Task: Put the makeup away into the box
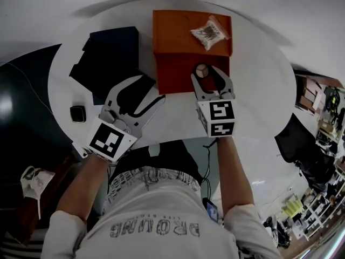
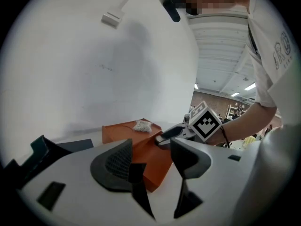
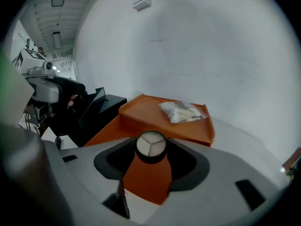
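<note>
Head view looks down on a round white counter (image 1: 259,90) with my two grippers held out over its near half. My right gripper (image 1: 205,75) is clamped on a small round compact (image 3: 151,145), which sits squeezed between the tips of the jaws with its pale face, split into three wedges, turned up toward the camera. That compact hangs over the near, darker part of the orange box (image 1: 183,36), just inside its front edge; I cannot tell whether it touches the orange surface below. On the far part of the box lies a clear packet (image 1: 210,32) of thin white sticks, up against the right-hand rim.

My left gripper (image 1: 146,93) is beside the box on its left, over bare counter, with its jaws standing well apart and nothing between them. In the left gripper view the box's near corner and my right gripper show beyond the gap between the jaws.

Left of the box, a black case (image 1: 108,53) lies open on the counter. A small black object (image 1: 78,114) with a pale face rests near the counter's left edge, apart from everything else.
</note>
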{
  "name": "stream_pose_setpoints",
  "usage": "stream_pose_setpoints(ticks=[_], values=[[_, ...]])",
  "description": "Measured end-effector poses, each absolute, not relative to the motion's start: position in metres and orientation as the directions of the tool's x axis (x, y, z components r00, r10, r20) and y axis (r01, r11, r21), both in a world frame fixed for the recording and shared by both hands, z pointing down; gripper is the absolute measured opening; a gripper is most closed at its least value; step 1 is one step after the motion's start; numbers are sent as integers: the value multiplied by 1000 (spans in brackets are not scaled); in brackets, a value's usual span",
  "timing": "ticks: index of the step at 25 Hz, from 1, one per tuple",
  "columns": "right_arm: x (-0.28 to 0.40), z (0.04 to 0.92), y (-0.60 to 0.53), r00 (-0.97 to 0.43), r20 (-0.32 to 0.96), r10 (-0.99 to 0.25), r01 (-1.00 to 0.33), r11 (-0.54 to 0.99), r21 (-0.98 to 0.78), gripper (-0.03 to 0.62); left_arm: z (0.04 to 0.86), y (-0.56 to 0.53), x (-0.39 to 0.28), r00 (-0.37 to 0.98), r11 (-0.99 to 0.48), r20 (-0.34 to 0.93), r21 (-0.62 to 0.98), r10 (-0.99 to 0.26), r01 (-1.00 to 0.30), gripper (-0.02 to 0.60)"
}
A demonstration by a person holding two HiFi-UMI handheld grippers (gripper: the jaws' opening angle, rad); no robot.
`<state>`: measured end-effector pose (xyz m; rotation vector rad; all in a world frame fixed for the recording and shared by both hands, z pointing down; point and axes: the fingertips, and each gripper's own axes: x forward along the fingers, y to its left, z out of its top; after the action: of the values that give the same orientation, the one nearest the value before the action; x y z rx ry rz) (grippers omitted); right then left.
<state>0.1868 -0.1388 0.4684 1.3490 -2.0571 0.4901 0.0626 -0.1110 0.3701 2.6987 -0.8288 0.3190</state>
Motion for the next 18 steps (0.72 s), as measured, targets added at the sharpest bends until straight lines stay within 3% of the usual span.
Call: stream_pose_setpoints(ticks=[18], values=[[116,509,-163,-350,794,-497,-822,569,-6,230,370,-137,11,760,-722,273,244,-589,-647,264]])
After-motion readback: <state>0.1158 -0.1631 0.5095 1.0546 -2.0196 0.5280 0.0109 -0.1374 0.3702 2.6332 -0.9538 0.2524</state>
